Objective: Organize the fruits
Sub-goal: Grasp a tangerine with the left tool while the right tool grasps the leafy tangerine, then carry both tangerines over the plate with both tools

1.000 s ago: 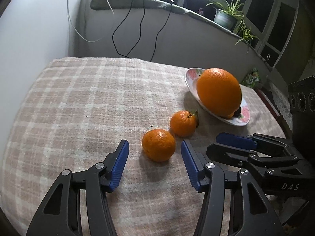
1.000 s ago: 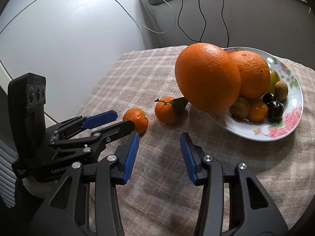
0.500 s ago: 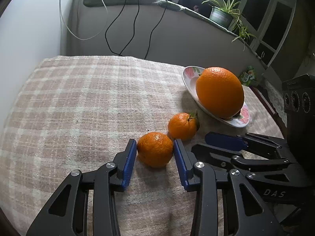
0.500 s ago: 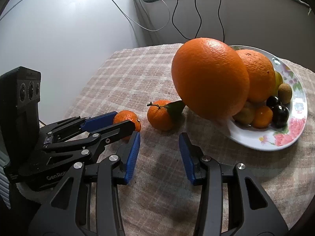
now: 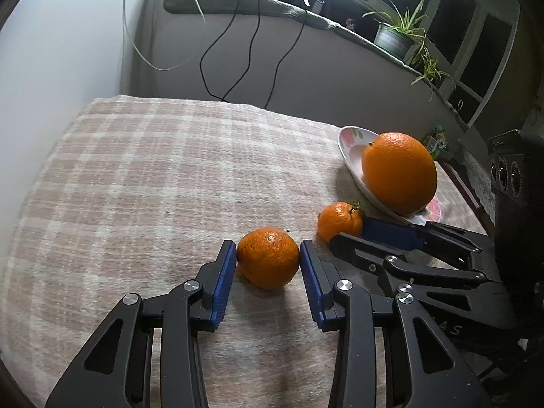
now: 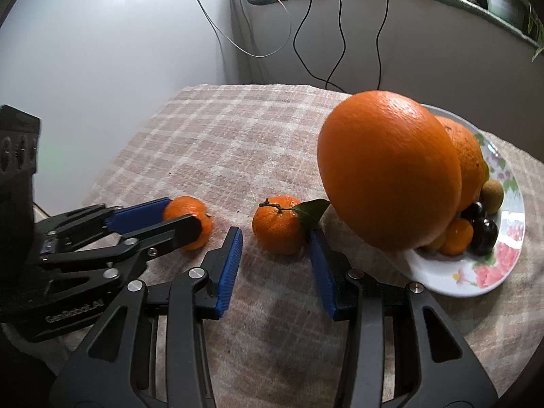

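Note:
A small mandarin [image 5: 268, 258] sits on the checked cloth with my left gripper [image 5: 268, 255] shut on it, both blue pads against its sides. The right wrist view shows the same mandarin [image 6: 190, 207] inside the left gripper [image 6: 182, 216]. A leafy mandarin [image 6: 277, 227] lies on the cloth between the tips of my right gripper [image 6: 275, 238], which is open; its left pad stands clear of the fruit. Just behind, a large orange [image 6: 387, 170] leans over the rim of the flowered plate [image 6: 459, 282].
The plate also holds a second orange [image 6: 469, 159], a kiwi [image 6: 491, 192] and small dark fruits [image 6: 482, 234]. The two grippers lie close side by side. The checked cloth [image 5: 153, 176] stretches left to a white wall. Cables hang behind, and potted plants [image 5: 394, 39] stand on the sill.
My left jaws have narrowed from wide apart onto the small mandarin. The right gripper has moved forward, so the leafy mandarin now lies between its fingertips.

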`<state>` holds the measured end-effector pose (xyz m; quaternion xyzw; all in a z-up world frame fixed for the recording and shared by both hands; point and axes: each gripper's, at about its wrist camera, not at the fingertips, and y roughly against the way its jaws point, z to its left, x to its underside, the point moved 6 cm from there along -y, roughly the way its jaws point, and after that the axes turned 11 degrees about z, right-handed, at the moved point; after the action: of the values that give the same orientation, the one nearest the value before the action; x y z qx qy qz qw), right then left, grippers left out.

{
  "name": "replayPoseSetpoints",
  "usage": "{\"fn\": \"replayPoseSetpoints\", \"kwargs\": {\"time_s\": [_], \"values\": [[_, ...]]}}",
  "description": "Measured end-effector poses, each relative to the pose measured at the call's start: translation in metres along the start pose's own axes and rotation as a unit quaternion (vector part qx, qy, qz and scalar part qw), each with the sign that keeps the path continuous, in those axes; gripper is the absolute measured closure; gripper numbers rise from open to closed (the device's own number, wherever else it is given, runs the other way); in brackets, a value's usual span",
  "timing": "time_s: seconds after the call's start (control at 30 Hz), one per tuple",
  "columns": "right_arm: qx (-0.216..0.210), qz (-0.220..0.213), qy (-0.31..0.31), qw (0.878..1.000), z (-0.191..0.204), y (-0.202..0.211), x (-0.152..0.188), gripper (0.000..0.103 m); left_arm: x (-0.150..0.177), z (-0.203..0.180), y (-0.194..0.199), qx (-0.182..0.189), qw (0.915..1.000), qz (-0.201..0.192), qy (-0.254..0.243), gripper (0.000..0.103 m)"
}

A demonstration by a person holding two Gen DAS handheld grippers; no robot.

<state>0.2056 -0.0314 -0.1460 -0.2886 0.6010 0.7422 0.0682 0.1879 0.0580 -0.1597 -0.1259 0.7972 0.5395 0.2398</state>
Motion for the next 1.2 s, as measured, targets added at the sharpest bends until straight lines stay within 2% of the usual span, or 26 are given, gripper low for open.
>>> {"fn": "replayPoseSetpoints", "kwargs": {"time_s": [0.17, 0.37, 0.77, 1.2], "values": [[0.027, 0.007, 0.007, 1.0, 0.001, -0.009, -0.007, 0.06, 0.001, 0.005, 0.002, -0.002, 1.0, -0.002, 0.004, 0.066], [0.025, 0.016, 0.005, 1.0, 0.001, -0.018, -0.008, 0.063, 0.004, 0.006, 0.004, -0.004, 1.0, -0.004, 0.005, 0.066], [-0.014, 0.006, 0.011, 1.0, 0.006, -0.001, 0.0, 0.063, 0.004, -0.003, 0.022, -0.021, 0.9996, -0.02, 0.005, 0.066], [-0.048, -0.018, 0.022, 0.998, 0.002, 0.041, 0.013, 0.063, 0.003, -0.04, 0.055, -0.028, 0.9979, -0.056, -0.014, 0.066]]}}
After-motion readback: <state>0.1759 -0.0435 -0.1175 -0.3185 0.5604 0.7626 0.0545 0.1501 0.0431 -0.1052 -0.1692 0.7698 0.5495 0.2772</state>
